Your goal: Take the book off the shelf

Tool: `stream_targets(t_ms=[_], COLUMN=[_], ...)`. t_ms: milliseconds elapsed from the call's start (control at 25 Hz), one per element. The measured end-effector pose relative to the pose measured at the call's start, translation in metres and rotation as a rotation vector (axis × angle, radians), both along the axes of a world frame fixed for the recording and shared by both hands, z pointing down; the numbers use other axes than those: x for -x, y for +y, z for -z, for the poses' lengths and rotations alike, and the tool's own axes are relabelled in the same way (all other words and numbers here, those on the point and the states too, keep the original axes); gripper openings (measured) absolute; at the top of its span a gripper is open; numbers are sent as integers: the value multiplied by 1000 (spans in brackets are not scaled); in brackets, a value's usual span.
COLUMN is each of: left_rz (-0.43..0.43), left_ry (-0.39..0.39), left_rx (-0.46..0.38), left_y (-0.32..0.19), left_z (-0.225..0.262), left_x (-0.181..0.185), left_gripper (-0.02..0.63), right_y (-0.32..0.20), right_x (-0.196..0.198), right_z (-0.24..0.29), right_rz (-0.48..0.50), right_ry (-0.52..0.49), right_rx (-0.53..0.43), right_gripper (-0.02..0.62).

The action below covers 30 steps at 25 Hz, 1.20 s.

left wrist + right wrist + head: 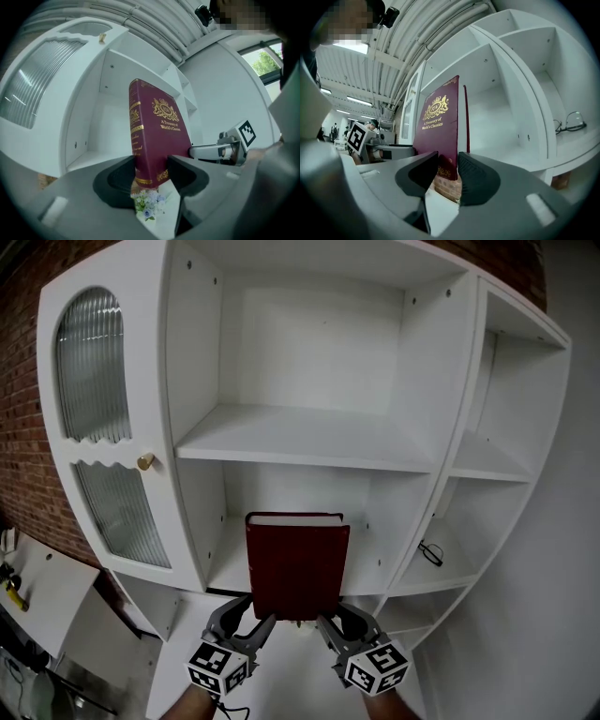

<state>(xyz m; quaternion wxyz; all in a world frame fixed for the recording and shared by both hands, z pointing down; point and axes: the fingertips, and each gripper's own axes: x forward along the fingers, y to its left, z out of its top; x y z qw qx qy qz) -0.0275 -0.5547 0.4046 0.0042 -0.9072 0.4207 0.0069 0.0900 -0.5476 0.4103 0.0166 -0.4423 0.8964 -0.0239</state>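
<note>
A dark red hardback book (296,563) with gold lettering stands upright in the air, in front of the lower middle bay (234,568) of a white shelf unit. My left gripper (258,620) is shut on the book's lower left corner. In the left gripper view both jaws press on the book (159,136) near its spine, at my left gripper (152,171). My right gripper (330,622) holds the lower right corner. In the right gripper view the book (438,136) fills the gap of my right gripper (447,168), both jaws against it.
The unit has an empty upper shelf board (300,437). A ribbed glass door with a brass knob (145,462) is on the left. A pair of glasses (430,552) lies in the right-hand bay. A brick wall is at the far left. Small artificial flowers (149,204) lie below the grippers.
</note>
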Motion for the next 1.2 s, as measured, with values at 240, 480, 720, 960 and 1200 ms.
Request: stream_targets(t_ms=[240, 480, 720, 960, 1200], left_rz=[15, 24, 54, 60, 78], left_ry=[-11, -30, -38, -53, -78], left_rx=[-15, -9, -47, -13, -21], left_y=[25, 54, 75, 93, 103], left_z=[21, 35, 48, 48, 52], left_x=[-4, -13, -22, -33, -40], left_gripper=[221, 221, 221, 221, 221], right_y=[25, 51, 72, 88, 98], right_x=[-3, -11, -22, -32, -40], right_z=[22, 38, 46, 49, 49], right_rz=[13, 26, 39, 53, 64], right_ry=[10, 37, 41, 50, 55], right_rx=[-38, -48, -47, -50, -40], right_gripper=[152, 150, 150, 149, 147])
